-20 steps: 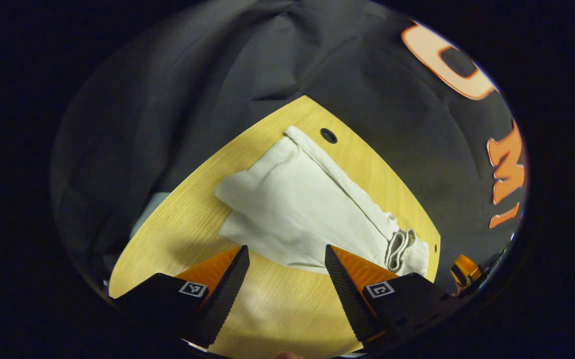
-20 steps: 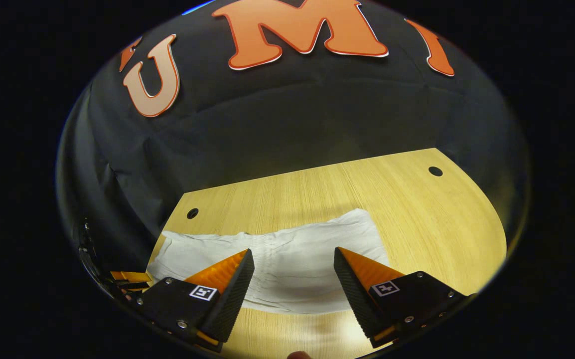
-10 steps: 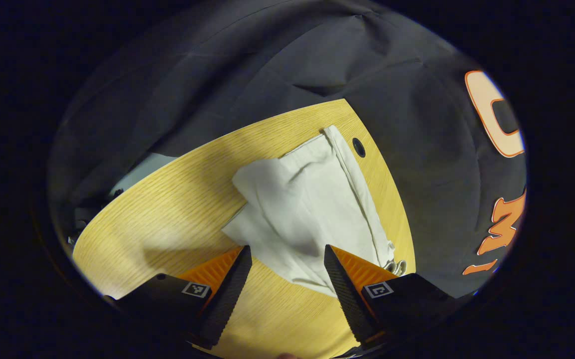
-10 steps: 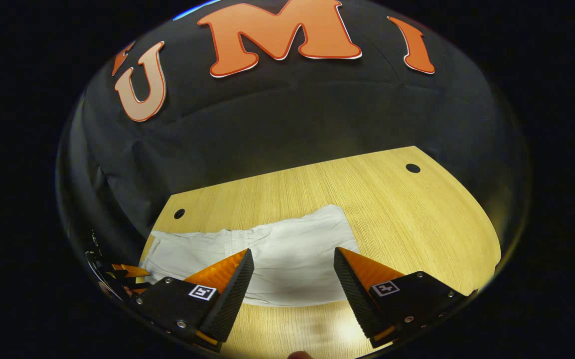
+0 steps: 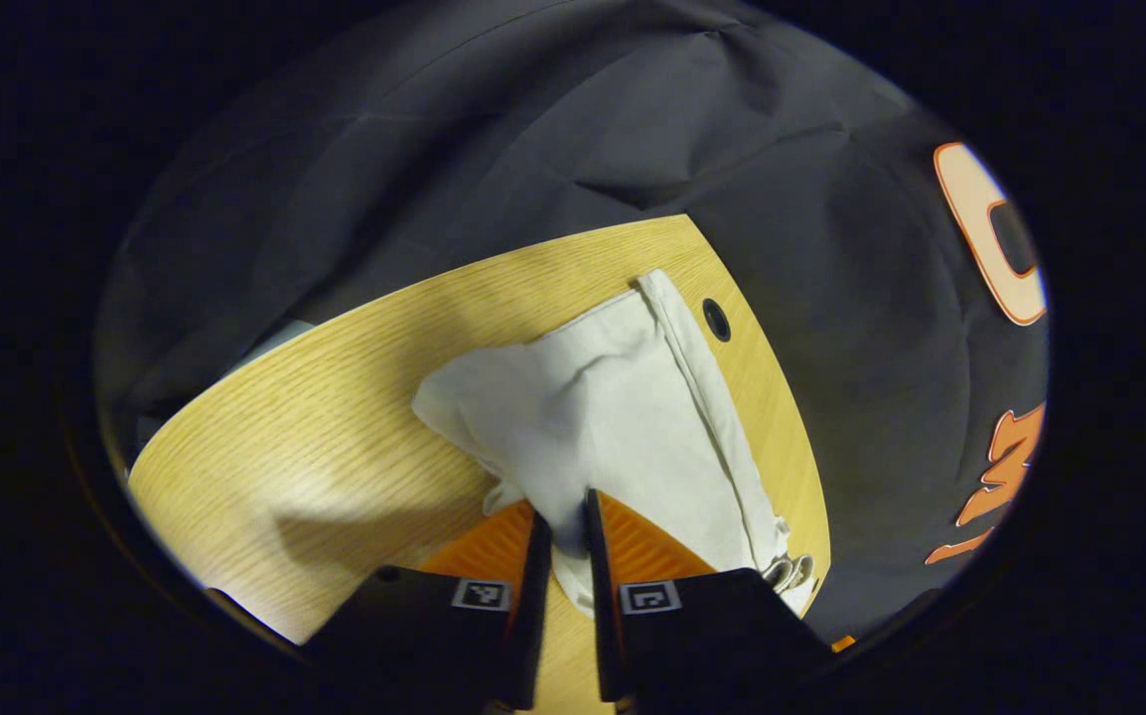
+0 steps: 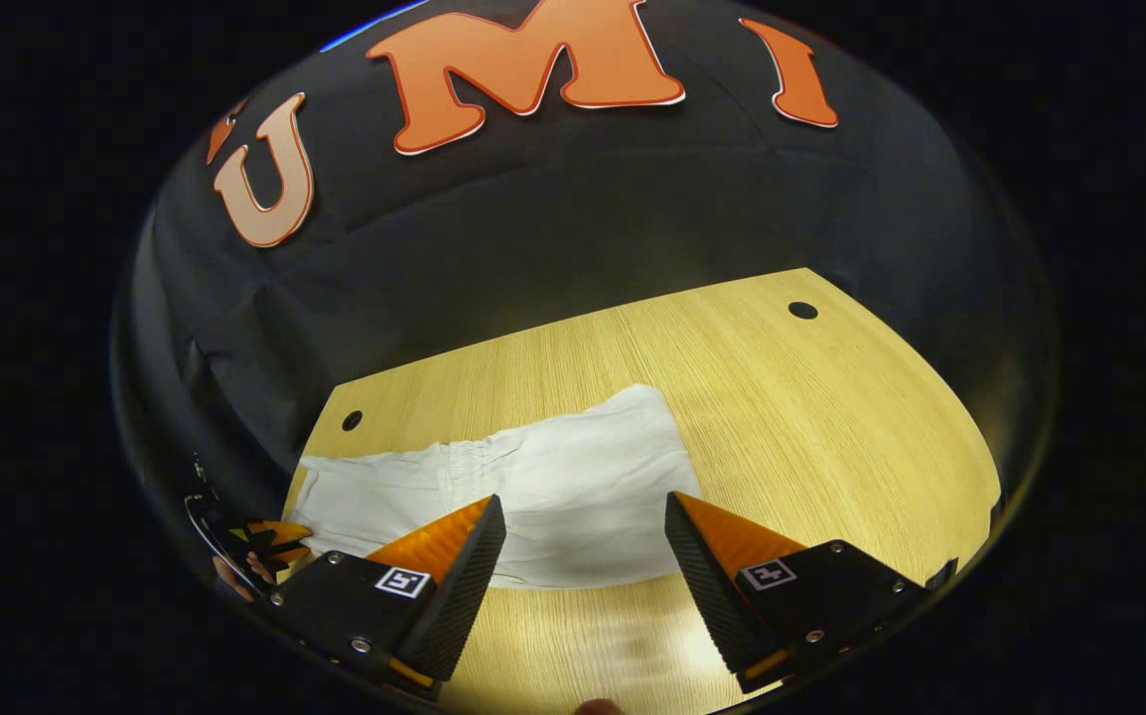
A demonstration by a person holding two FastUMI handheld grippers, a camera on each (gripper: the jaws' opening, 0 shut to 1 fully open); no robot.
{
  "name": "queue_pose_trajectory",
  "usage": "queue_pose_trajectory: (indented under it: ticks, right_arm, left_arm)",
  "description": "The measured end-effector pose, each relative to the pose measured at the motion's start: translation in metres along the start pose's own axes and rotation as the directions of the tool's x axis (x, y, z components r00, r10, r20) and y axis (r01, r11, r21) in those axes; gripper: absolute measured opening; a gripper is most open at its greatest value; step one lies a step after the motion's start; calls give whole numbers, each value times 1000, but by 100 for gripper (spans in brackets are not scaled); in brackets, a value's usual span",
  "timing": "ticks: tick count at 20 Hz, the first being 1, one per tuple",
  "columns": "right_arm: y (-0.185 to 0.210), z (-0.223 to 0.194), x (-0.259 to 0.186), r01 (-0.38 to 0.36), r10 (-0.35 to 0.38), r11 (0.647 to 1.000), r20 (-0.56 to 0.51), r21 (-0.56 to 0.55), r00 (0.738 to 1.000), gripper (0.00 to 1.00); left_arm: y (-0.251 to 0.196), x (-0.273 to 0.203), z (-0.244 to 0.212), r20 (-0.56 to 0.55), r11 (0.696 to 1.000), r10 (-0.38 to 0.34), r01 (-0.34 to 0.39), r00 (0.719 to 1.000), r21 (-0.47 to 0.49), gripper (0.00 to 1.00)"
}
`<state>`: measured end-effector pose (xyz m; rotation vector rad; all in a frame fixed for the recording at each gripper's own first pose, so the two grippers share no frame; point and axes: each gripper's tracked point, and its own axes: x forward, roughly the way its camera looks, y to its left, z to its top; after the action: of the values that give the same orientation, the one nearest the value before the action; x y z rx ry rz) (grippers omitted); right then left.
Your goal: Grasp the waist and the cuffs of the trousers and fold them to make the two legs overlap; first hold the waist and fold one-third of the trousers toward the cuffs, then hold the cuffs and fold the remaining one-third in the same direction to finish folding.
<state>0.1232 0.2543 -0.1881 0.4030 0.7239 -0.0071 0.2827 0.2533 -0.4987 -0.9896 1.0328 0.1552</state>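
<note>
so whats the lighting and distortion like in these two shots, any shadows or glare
Left gripper view: fisheye bows the table edge, and a soft shadow lies on the wood left of the trousers. Right gripper view: a bright glare patch sits on the wood between the right gripper fingers; the cloth wall stays dim.

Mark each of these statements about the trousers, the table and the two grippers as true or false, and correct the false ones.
1. The left gripper has its fingers closed on the white trousers. True.
2. The right gripper is clamped on the trousers. False: its jaws stand wide apart with the cloth beyond them.
3. The trousers lie on a light wooden table. True.
4. The trousers hang over the table's edge onto the floor. False: the visible cloth rests on the tabletop.
5. The table has small round holes. True.
</note>
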Motion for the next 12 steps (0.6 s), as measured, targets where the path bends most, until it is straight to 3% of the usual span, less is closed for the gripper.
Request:
queue_pose_trajectory:
  ticks: [2, 5, 6, 12]
  right_arm:
    - [-1, 3, -2, -2, 2, 1000, 8, -11, 1000, 98]
    - [-1, 5, -5, -18, 18, 1000, 15, -11, 1000, 98]
    - [-2, 6, -5, -21, 21, 1000, 16, -14, 1000, 98]
    - [-2, 7, -1, -68, 68, 997, 3, -28, 998, 99]
  left_arm:
    - [-1, 1, -2, 2, 1000, -5, 5, 1000, -29, 11]
    - [-9, -9, 1, 24, 1000, -6, 5, 1000, 8, 11]
    - [-16, -17, 5, 40, 999, -24, 22, 999, 32, 6]
    - [-71, -52, 13, 128, 989, -86, 68, 988, 134, 6]
